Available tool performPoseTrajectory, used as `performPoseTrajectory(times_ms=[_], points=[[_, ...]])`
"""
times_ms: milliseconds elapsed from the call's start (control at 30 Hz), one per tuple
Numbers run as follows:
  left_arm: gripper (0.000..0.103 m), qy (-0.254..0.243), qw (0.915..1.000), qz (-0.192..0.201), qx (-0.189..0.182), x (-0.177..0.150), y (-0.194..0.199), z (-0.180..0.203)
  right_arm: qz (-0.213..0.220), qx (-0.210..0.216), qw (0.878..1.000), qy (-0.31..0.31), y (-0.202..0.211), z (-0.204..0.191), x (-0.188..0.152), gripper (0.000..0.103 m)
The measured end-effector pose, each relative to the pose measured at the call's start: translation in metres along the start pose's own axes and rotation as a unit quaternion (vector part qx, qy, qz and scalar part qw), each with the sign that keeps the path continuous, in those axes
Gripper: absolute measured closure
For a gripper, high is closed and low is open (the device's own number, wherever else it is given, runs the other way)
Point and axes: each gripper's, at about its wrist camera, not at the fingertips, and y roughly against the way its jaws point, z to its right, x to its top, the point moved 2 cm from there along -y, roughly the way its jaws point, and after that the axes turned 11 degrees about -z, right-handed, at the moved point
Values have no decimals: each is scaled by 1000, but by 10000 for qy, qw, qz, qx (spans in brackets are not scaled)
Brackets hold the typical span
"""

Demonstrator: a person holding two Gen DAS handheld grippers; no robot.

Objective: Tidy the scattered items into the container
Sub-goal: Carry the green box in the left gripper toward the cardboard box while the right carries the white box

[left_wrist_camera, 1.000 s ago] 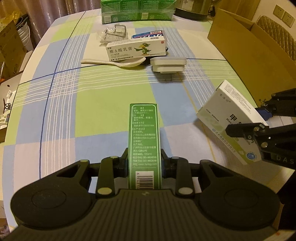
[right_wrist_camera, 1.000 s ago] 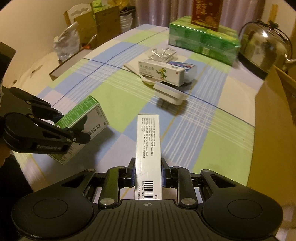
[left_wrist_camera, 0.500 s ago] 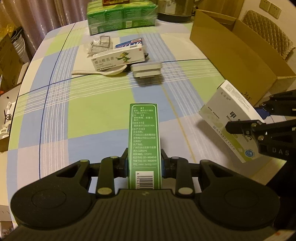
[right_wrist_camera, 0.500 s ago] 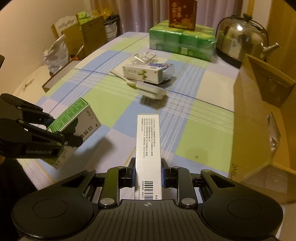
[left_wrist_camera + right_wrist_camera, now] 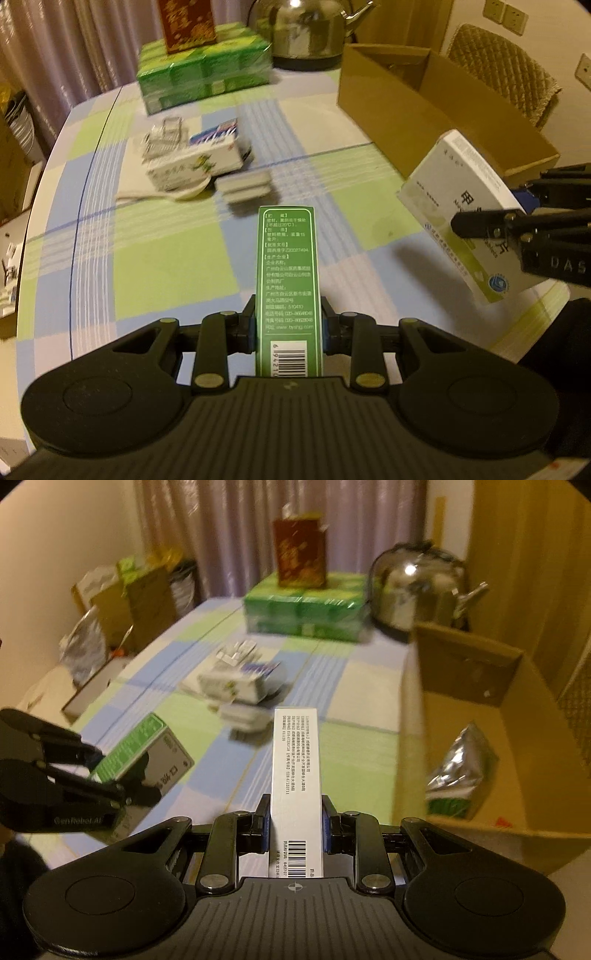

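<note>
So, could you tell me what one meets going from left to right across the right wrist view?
Left gripper holding the green box → white box in the right gripper → cardboard box with a foil packet inside.

Warm, dim indoor light tints both views yellowish. A bright highlight glints on the steel kettle (image 5: 306,27), and the white box (image 5: 460,218) casts a soft shadow onto the tablecloth (image 5: 177,266). The pile of small boxes (image 5: 240,679) mid-table is smeared by motion blur, while the near green box (image 5: 288,280) stays sharp. Fisheye bending curves the edges, with dark corners.
</note>
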Motion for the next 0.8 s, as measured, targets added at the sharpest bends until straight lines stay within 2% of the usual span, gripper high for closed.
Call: performPoseTrajectory(times_ms=[333, 633, 800], points=[[78, -440, 9978, 329, -371, 66, 18, 52, 507, -430, 9972, -335, 53, 63, 29, 81], [78, -624, 9930, 514, -856, 125, 17, 108, 468, -873, 9923, -745, 63, 138, 32, 81], [78, -626, 9909, 560, -1054, 155, 10, 133, 417, -958, 9906, -880, 60, 167, 31, 81]])
